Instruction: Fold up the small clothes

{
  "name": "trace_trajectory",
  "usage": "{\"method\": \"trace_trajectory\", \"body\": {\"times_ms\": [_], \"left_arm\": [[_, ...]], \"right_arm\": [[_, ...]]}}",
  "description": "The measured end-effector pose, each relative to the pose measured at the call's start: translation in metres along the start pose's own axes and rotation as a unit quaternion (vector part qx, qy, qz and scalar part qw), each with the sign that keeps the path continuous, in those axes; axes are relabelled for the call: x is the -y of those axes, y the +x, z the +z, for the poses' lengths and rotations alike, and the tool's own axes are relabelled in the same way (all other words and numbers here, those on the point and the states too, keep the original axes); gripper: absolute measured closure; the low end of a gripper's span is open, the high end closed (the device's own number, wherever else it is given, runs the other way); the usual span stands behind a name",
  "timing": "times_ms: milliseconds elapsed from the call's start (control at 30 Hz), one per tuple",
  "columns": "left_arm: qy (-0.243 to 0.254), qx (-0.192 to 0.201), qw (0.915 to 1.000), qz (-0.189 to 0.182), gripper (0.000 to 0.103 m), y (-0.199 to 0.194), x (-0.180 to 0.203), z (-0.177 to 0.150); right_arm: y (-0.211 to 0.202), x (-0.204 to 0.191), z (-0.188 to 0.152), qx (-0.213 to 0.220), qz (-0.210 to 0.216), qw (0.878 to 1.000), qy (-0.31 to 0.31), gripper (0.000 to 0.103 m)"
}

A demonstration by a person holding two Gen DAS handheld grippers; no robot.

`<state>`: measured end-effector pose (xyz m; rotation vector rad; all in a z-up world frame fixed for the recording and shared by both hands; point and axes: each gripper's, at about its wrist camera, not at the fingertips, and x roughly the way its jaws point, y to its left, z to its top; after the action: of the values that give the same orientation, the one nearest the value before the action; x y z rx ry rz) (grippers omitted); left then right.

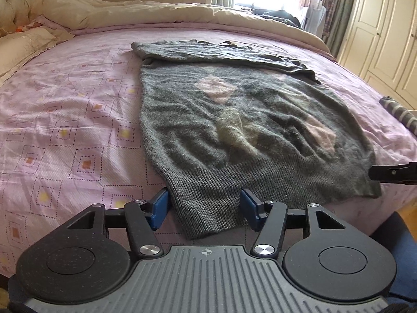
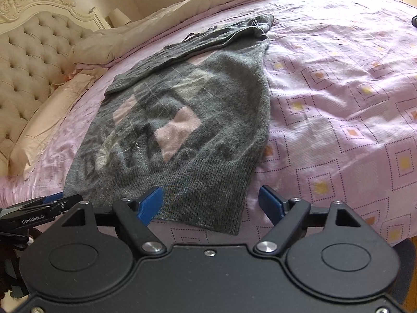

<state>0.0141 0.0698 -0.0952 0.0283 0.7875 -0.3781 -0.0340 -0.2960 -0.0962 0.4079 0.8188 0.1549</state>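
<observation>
A grey knit sweater (image 1: 234,120) with pink and pale diamonds lies flat on the lilac patterned bedsheet (image 1: 73,135), its sleeves folded across the far end. Its ribbed hem faces me at the bed's near edge. My left gripper (image 1: 204,206) is open, and the hem's left corner lies flat between its blue pads (image 1: 160,207). In the right wrist view the sweater (image 2: 182,120) shows its other hem corner, which lies between the wide-open jaws of my right gripper (image 2: 211,203). The pads press on nothing. Each gripper's tip shows at the edge of the other's view.
A tufted cream headboard (image 2: 28,60) and pillows (image 1: 28,44) stand at the left. A cream duvet (image 1: 161,13) is bunched along the bed's far side. A striped cloth (image 1: 398,112) lies at the bed's right edge. White wardrobe doors (image 1: 383,31) stand beyond it.
</observation>
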Motion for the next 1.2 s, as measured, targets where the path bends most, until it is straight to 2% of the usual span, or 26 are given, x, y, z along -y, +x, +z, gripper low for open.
{"method": "trace_trajectory", "body": {"times_ms": [400,467,567,600,667,700,733,767,833,933,1200], "left_arm": [[-0.024,0.016,0.9994,-0.017,0.047,0.017,-0.008,0.013],[-0.022,0.017,0.9995,-0.017,0.05,0.015,-0.008,0.011],[-0.017,0.022,0.9996,-0.011,0.062,0.011,-0.009,0.007],[-0.018,0.022,0.9995,-0.011,0.064,0.009,-0.011,0.006],[-0.032,0.023,0.9991,-0.016,0.072,0.007,-0.016,0.006],[-0.04,0.023,0.9988,-0.019,0.073,0.006,-0.018,0.006],[-0.047,0.023,0.9984,-0.021,0.081,0.006,-0.02,0.006],[-0.053,0.022,0.9981,-0.025,0.089,0.006,-0.022,0.006],[-0.075,0.021,0.9962,-0.039,0.099,0.006,-0.028,0.005],[-0.112,0.033,0.9919,-0.05,0.099,0.0,-0.036,0.008],[-0.105,0.108,0.9864,-0.065,0.099,-0.033,-0.035,0.056]], "right_arm": [[0.008,0.002,0.006,0.016,0.026,1.0,0.003,0.02],[0.006,0.002,0.004,0.016,0.02,1.0,-0.003,0.027],[0.004,0.003,0.003,0.011,0.006,1.0,-0.01,0.052],[0.004,0.005,0.003,0.008,0.005,1.0,-0.006,0.065],[0.004,0.008,0.002,0.01,-0.001,1.0,-0.004,0.075],[0.004,0.009,0.003,0.011,-0.003,1.0,-0.005,0.088],[0.004,0.009,0.003,0.012,-0.002,1.0,-0.004,0.091],[0.004,0.009,0.004,0.014,0.002,1.0,-0.001,0.091],[-0.001,0.007,0.006,0.024,0.015,1.0,0.0,0.092],[-0.012,0.005,0.017,0.049,0.036,0.998,0.012,0.092],[-0.038,0.006,0.067,0.124,0.081,0.988,0.048,0.092]]}}
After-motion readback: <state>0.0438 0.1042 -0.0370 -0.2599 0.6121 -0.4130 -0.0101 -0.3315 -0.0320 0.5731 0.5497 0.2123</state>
